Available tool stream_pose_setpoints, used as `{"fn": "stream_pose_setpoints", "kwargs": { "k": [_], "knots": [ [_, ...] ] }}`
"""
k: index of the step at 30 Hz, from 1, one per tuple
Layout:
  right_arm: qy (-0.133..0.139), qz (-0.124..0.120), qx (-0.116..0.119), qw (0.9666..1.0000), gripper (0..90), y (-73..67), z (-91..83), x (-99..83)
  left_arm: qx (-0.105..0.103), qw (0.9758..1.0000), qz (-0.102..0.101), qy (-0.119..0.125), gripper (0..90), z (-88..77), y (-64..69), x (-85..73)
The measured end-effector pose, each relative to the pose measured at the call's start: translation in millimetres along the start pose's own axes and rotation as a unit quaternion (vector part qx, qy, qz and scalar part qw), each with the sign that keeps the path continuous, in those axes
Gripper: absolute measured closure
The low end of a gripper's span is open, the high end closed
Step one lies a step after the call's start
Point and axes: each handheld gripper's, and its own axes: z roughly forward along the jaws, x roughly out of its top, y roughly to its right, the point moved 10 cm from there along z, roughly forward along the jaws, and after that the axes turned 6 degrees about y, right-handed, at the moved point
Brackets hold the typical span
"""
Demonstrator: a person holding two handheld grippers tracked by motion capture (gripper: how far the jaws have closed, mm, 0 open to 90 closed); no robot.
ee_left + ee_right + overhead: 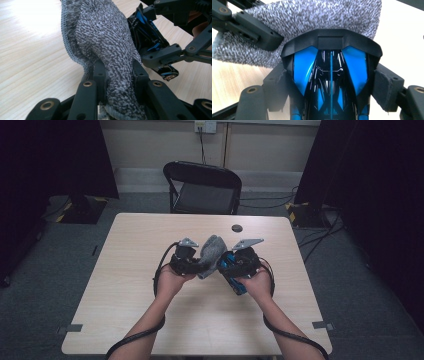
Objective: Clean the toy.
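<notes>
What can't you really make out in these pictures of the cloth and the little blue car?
- Toy car: its wheels, in the right gripper view, are hidden by the jaws; its lower part is cut off by the bottom edge.
- Cloth: its top, in the left gripper view, is cut off.
- Small dark disc on the table: too small to identify in the high view.

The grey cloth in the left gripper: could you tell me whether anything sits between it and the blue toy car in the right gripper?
Nothing visible does. The grey cloth, clamped in the left gripper, lies directly against the blue toy car held by the right gripper, above the table.
</notes>
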Motion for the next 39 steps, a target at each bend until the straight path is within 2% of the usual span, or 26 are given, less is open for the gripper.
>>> {"fn": "stream_pose_setpoints", "kwargs": {
  "k": [10, 16, 19, 22, 29, 39],
  "knots": [
    [0.005, -0.001, 0.000, 1.0000, 25.4, 0.4, -0.6, 8.5, -0.007, 1.0000, -0.001, -0.006, 71.8, 6.3, 5.9, -4.7],
    [0.004, 0.001, -0.002, 1.0000, 25.3, 1.6, -0.6, 9.9, -0.009, 0.9999, -0.008, -0.009, 71.8, 8.6, 7.6, -7.0],
    [0.007, 0.000, -0.003, 1.0000, 25.4, 1.2, -0.5, 11.5, -0.008, 0.9998, -0.006, -0.014, 71.8, 10.1, 8.4, -8.9],
    [0.008, 0.010, 0.000, 0.9999, 25.4, 0.9, 0.5, 13.7, -0.009, 0.9998, -0.001, -0.020, 71.8, 12.2, 12.1, -10.7],
    [0.003, 0.002, -0.002, 1.0000, 25.4, 0.7, 3.3, 16.1, -0.003, 0.9997, 0.004, -0.023, 71.8, 12.2, 11.2, -12.5],
    [0.006, 0.011, 0.005, 0.9999, 25.3, -1.6, 4.9, 18.8, -0.005, 0.9995, 0.011, -0.029, 71.9, 13.1, 13.2, -15.9]
  ]
}}
